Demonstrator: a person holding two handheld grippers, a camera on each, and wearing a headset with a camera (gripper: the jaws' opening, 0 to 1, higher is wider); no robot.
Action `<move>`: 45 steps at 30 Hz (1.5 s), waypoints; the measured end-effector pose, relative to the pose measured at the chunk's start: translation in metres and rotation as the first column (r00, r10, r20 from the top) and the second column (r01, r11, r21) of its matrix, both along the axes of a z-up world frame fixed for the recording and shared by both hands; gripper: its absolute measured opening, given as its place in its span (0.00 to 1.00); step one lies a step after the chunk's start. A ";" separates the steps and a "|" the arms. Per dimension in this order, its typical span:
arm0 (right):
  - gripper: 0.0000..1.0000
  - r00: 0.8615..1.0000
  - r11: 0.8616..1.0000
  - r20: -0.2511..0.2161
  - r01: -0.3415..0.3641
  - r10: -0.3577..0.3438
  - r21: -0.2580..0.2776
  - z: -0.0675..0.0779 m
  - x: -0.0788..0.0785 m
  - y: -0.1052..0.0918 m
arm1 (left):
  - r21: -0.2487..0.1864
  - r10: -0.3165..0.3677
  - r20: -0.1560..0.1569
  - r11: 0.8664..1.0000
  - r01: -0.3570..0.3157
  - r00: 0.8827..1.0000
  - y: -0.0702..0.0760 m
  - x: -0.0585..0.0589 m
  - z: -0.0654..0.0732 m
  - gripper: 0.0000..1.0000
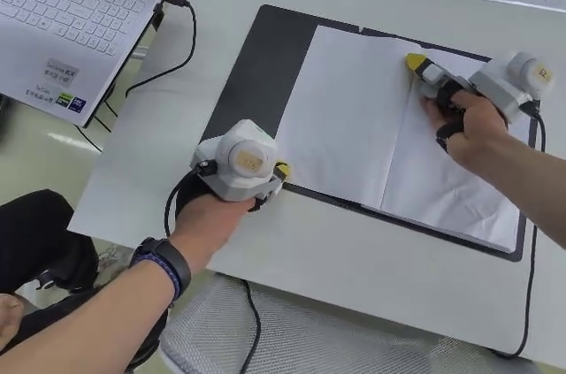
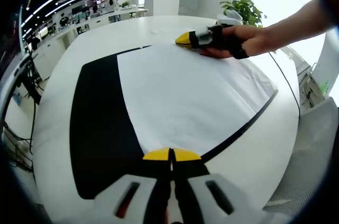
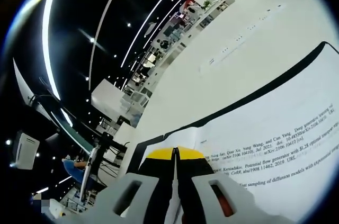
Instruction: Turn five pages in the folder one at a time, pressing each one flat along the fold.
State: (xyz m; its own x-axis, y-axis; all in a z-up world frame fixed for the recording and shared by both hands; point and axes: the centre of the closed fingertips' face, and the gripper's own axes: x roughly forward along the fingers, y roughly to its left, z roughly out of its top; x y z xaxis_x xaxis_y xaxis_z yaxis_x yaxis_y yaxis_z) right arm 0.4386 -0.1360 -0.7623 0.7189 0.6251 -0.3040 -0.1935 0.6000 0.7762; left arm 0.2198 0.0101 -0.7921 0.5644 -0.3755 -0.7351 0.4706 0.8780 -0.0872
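Folder point(image 1: 256, 73) open, left hand-held gripper point(image 1: 282, 169) at edge, right hand-held gripper point(image 1: 415, 62) on fold point(image 1: 394, 140) — both closed.

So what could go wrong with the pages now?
1. The right gripper seems to rest its shut tips on the paper at the top of the fold. Sliding down too hard might wrinkle or tear the page.
2. The left gripper is shut at the page's near edge and does not seem to hold the folder, so the folder might slide on the smooth table.
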 end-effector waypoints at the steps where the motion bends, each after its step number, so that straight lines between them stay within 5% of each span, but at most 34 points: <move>1: 0.00 1.000 1.000 -0.005 0.013 -0.013 0.009 -0.002 0.006 -0.002 | 0.000 0.001 0.000 1.000 -0.001 1.000 0.000 0.000 0.000 0.00; 7: 0.00 0.998 0.998 0.007 0.066 -0.066 0.004 -0.012 0.023 -0.008 | 0.003 -0.001 0.010 1.000 0.001 1.000 0.001 0.000 0.000 0.00; 16: 0.00 1.000 1.000 0.023 0.004 -0.005 0.003 -0.016 0.015 -0.007 | 0.001 0.002 0.014 1.000 -0.002 1.000 0.001 0.001 -0.001 0.00; 20: 0.00 0.995 0.996 0.071 -0.064 0.068 -0.054 -0.015 -0.003 0.000 | 0.000 -0.001 0.015 1.000 0.001 1.000 0.000 0.000 0.000 0.00; 25: 0.00 0.993 0.995 0.073 -0.085 0.089 -0.052 -0.016 -0.015 -0.002 | 0.000 -0.006 0.015 1.000 0.006 1.000 -0.001 -0.001 0.001 0.00; 33: 0.00 0.982 0.985 0.083 -0.164 0.168 -0.054 0.003 -0.063 0.009 | -0.028 0.014 0.008 1.000 -0.014 1.000 -0.001 0.000 0.001 0.00; 45: 0.00 0.970 0.975 0.099 -0.220 0.222 -0.036 0.007 -0.115 0.008 | -0.041 0.025 0.014 0.999 -0.024 1.000 -0.002 -0.002 0.003 0.00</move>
State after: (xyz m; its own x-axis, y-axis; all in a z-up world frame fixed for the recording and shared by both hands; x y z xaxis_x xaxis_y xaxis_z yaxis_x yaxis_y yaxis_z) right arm 0.3237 -0.1276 -0.7553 0.5916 0.7653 -0.2535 -0.4005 0.5519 0.7314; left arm 0.2182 0.0079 -0.7894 0.5840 -0.3913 -0.7112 0.4507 0.8850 -0.1169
